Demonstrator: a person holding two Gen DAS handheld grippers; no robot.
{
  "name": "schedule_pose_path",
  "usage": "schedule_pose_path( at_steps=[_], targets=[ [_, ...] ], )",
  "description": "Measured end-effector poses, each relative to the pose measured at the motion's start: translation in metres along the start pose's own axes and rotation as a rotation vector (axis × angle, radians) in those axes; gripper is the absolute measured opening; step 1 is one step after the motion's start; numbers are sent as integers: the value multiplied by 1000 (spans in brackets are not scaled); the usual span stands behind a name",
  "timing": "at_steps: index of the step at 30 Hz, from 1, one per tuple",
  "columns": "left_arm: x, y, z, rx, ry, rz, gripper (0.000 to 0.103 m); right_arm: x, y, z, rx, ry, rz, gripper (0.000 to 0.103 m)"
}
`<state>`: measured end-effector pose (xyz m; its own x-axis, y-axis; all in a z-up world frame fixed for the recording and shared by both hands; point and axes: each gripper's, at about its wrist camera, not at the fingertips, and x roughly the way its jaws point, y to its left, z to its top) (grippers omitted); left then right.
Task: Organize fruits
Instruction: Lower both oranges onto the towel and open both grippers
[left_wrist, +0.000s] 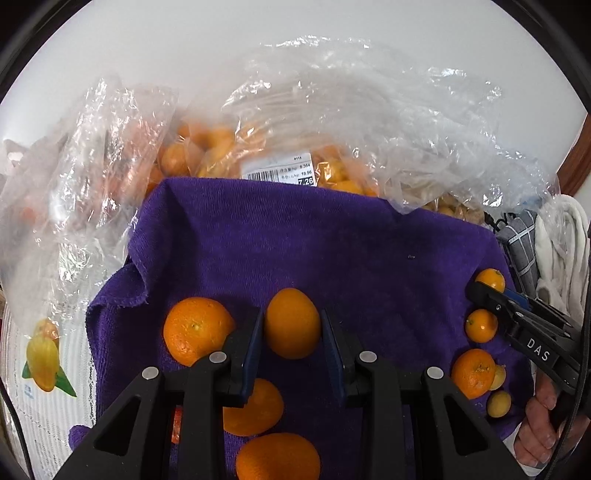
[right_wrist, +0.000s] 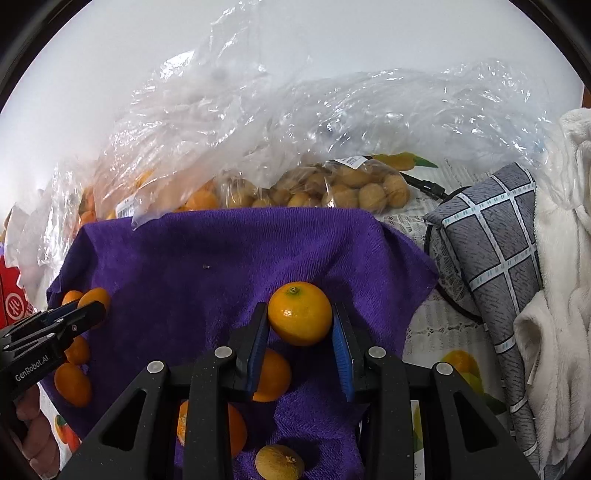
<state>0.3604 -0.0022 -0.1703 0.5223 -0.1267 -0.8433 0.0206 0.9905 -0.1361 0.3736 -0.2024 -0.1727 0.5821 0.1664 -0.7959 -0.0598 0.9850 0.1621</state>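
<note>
The left tongs (left_wrist: 291, 345) are gripping an orange (left_wrist: 292, 323) above the purple towel (left_wrist: 314, 240). On the towel, another orange (left_wrist: 195, 330) is lying just left of them. At the towel's right edge, the right tongs (left_wrist: 484, 295) are clamping a small orange (left_wrist: 490, 279). Behind the towel, a clear bag of oranges (left_wrist: 280, 147) is resting.

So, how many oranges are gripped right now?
2. One orange is in the left gripper; a smaller orange is in the right gripper. The others lie loose on the purple towel.

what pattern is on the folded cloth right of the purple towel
Grey with a grid of pale, light-blue-dotted stripes. The folded cloth shows best in the right wrist view, beside the purple towel.
</note>
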Motion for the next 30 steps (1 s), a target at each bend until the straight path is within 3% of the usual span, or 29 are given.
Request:
schedule_pose_path(
  at_steps=[9,18,27,30],
  targets=[
    [4,3,3,-8,5,-12,30,-3,8,-3,-27,2,0,35],
    [-1,6,9,-2,37,-21,31,-16,20,-7,-62,-25,-48,56],
    [-49,1,16,14,-25,-66,55,-74,19,-23,-34,-87,-89,59],
    [-83,-5,11,42,-93,-60,69,-102,16,-30,-11,-110,-91,59]
  ],
)
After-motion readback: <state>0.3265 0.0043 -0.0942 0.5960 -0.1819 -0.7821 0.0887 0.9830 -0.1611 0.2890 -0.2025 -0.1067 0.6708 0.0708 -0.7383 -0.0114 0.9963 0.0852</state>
